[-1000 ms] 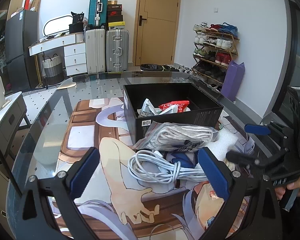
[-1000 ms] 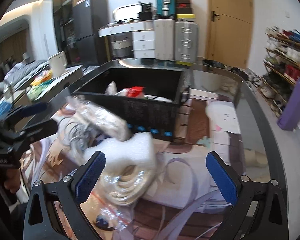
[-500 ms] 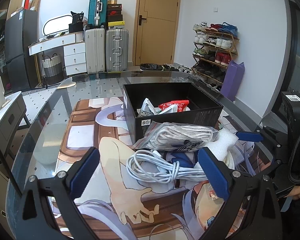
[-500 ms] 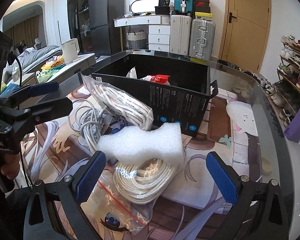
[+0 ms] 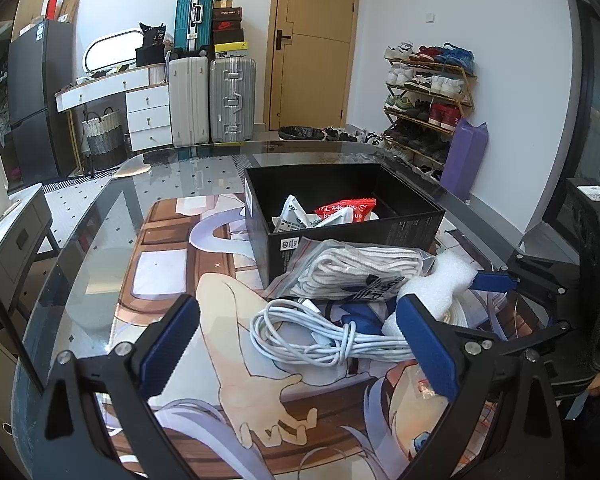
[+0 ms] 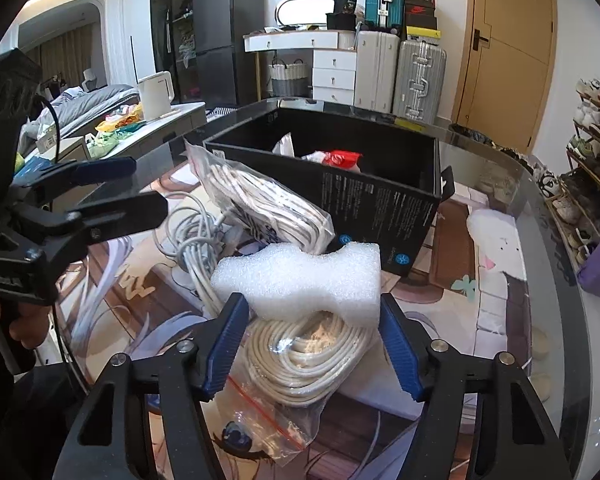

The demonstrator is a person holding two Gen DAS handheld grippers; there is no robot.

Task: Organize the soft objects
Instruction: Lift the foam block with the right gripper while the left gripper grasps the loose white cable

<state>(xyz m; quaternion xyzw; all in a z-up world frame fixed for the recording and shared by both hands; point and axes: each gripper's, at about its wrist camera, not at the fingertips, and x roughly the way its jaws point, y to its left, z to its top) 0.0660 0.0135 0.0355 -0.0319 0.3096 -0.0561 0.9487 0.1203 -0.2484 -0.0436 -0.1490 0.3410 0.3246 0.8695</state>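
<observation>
The right gripper [image 6: 312, 344] is closing on the foam [image 6: 300, 280], which lies on a bagged cable coil [image 6: 308, 356] before the box [image 6: 380, 204], seemingly its destination; the left gripper [image 5: 296, 348] waits wide, empty.

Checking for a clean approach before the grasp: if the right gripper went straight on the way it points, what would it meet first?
The white foam block. It sits between the closing jaws of the right gripper, resting on the bagged cable coil; whether the pads already touch it is unclear.
</observation>
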